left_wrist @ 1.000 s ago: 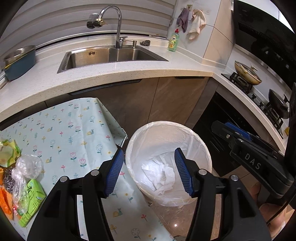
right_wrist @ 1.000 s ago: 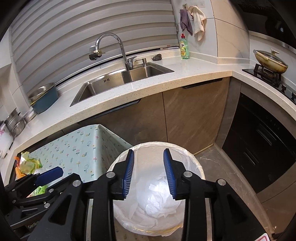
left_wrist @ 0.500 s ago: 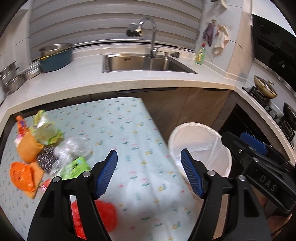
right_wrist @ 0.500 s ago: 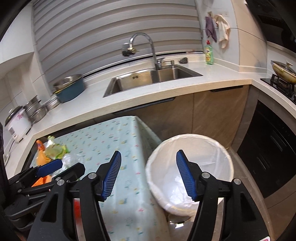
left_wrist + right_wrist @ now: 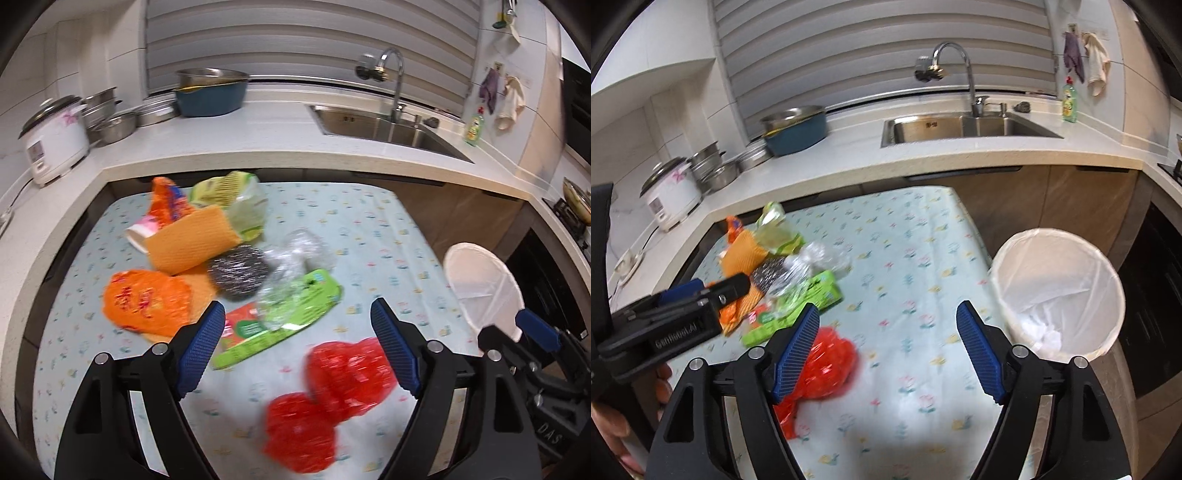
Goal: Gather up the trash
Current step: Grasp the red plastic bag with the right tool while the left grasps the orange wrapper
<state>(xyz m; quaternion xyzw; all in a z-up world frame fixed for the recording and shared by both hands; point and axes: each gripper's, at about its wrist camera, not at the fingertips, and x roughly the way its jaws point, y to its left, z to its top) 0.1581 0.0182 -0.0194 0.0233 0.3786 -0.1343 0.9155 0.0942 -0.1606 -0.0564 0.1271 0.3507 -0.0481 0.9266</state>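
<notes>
The desk (image 5: pixel 369 229) had replaced the bin (image 5: pixel 1058 291) beneath both hand-held grippers, left (image 5: pixel 297 347) and right (image 5: pixel 886 349), jaws just opened wide, empty; its right half lay bare.

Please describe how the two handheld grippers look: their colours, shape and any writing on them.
Both are alike. The left gripper and the right gripper have black angular plastic bodies with silver rivets and two fingers faced with blue ribbed pads. Each body carries white lettering on its side, too blurred to read surely.
</notes>
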